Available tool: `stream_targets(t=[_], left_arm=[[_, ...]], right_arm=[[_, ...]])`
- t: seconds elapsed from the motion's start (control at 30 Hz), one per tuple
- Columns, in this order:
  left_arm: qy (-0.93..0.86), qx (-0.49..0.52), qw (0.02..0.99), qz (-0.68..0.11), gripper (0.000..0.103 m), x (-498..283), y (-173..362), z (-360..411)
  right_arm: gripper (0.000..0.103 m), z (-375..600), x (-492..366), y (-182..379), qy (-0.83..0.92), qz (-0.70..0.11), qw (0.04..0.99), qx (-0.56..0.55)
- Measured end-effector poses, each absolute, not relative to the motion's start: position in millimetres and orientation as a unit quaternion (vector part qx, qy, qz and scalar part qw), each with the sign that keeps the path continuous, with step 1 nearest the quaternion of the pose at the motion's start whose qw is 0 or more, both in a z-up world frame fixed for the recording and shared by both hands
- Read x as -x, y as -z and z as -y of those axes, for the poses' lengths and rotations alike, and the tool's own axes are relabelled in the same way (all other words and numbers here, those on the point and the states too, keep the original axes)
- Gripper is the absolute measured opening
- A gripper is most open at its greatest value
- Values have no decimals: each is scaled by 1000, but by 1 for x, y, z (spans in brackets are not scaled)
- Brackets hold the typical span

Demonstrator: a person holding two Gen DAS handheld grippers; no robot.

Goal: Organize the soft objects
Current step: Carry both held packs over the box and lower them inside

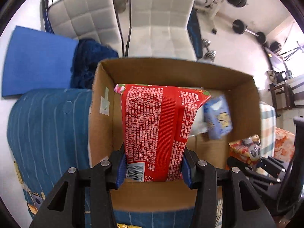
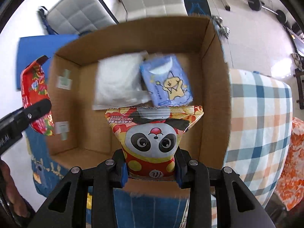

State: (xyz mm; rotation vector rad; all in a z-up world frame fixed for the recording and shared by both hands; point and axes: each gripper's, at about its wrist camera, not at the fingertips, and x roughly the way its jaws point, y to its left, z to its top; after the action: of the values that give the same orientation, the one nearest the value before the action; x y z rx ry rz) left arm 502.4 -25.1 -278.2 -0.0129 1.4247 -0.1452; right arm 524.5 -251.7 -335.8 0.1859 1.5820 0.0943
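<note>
My left gripper point(image 1: 153, 168) clamps red pack point(image 1: 157, 129) over cardboard box point(image 1: 171, 70); my right gripper point(image 2: 151, 172) clamps panda pack point(image 2: 152, 136) over same box.

Both fisheye views look steeply down into the cardboard box point(image 1: 176, 72), the landmark. The left wrist camera sits close over the box's near-left wall, facing its far wall and the white chairs point(image 1: 161, 19) beyond. The right wrist camera hangs close above the box's near wall, probably further right. Both share the box interior, the blue tissue pack point(image 2: 167, 81) inside, and the chairs.
</note>
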Motion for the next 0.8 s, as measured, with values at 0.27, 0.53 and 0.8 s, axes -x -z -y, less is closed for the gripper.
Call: stream_targets(t=[0.27, 0.53, 0.8], left_arm=[[52, 0, 713, -699, 45, -541, 346, 25], [25, -17, 696, -717, 45, -563, 377, 23], [25, -1, 672, -740, 47, -567, 397, 16]], right_arm=[[39, 243, -538, 391, -32, -742, 666, -68], [39, 229, -539, 431, -17, -766, 642, -44], [41, 229, -537, 449, -16, -775, 630, -41]])
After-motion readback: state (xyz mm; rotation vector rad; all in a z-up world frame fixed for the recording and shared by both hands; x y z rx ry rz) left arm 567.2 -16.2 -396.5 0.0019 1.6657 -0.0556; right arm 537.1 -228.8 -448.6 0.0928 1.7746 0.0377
